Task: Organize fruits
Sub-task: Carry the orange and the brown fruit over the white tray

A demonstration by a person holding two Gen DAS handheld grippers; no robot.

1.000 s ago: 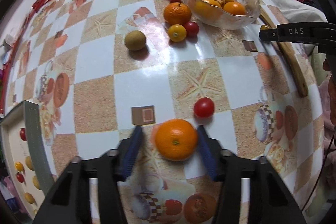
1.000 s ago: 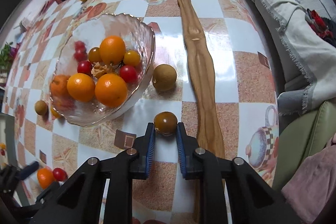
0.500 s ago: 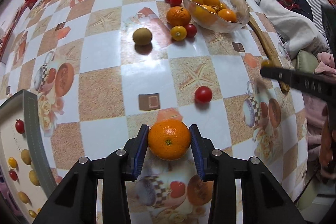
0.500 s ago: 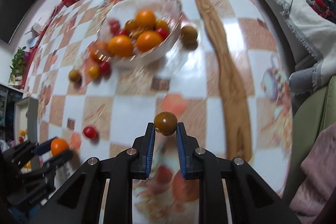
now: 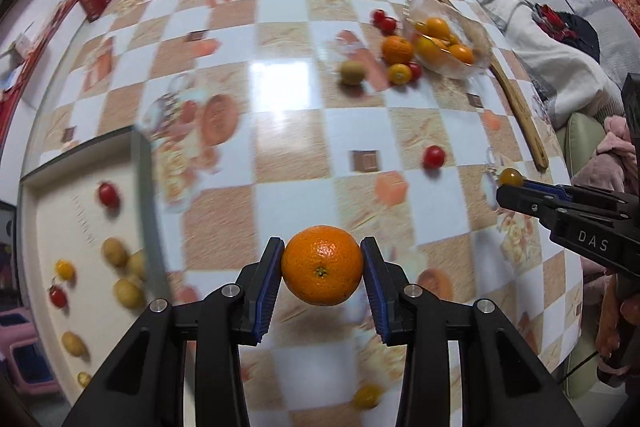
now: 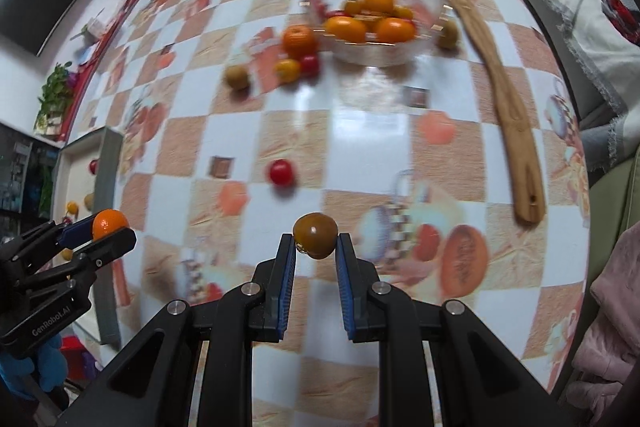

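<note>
My left gripper (image 5: 322, 259) is shut on an orange (image 5: 322, 264) and holds it above the table; it also shows in the right wrist view (image 6: 108, 225). My right gripper (image 6: 315, 247) is shut on a small brown-green fruit (image 6: 315, 235), also lifted; it shows in the left wrist view (image 5: 511, 178). A white tray (image 5: 36, 223) at the left edge holds several small fruits. A glass bowl (image 6: 424, 43) of oranges stands at the far side. A red cherry tomato (image 6: 281, 171) lies on the table between.
An orange (image 6: 299, 39), a kiwi (image 6: 237, 76), a small yellow fruit (image 6: 287, 69) and a red one (image 6: 310, 63) lie beside the bowl. A long wooden stick (image 6: 500, 83) lies along the right side. A sofa is past the table's right edge.
Both grippers have lifted and drawn back from the bowl side, carrying their fruits. The left one has swung toward the tray, which now fills more of its view.
</note>
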